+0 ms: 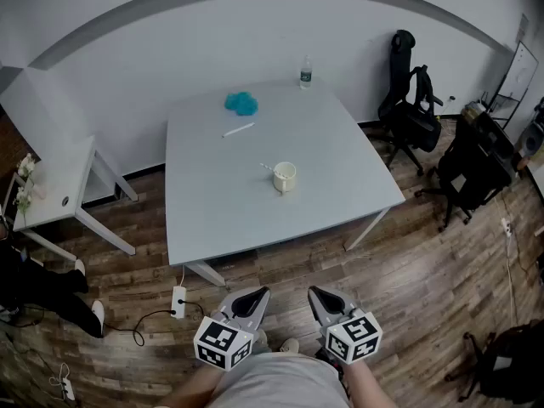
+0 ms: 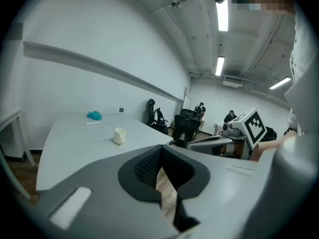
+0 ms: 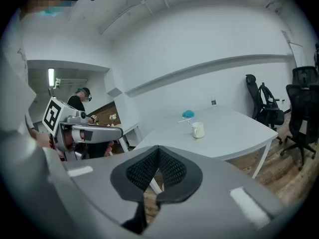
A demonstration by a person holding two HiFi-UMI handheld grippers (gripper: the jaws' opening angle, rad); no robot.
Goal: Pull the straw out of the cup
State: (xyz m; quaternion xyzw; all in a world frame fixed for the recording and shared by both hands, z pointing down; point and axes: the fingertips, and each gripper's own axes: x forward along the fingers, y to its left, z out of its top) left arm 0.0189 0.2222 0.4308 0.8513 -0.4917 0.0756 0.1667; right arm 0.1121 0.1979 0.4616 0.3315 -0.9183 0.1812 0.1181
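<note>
A cream cup (image 1: 285,177) stands near the middle of the grey table (image 1: 212,219), with a white straw (image 1: 268,167) leaning out of it to the left. Both grippers hang well short of the table's near edge, close to the person's body. The left gripper (image 1: 253,296) and the right gripper (image 1: 320,296) are both shut, with nothing between the jaws. The left gripper view shows its jaws (image 2: 159,163) closed and the cup (image 2: 119,136) far off. From the right gripper (image 3: 158,166) the cup (image 3: 198,130) and straw (image 3: 190,122) are also distant.
On the far half of the table lie a second white straw (image 1: 238,130), a blue crumpled thing (image 1: 241,102) and a small bottle (image 1: 305,72). A white side table (image 1: 59,198) stands left, office chairs (image 1: 408,109) right. A power strip (image 1: 178,301) lies on the wood floor.
</note>
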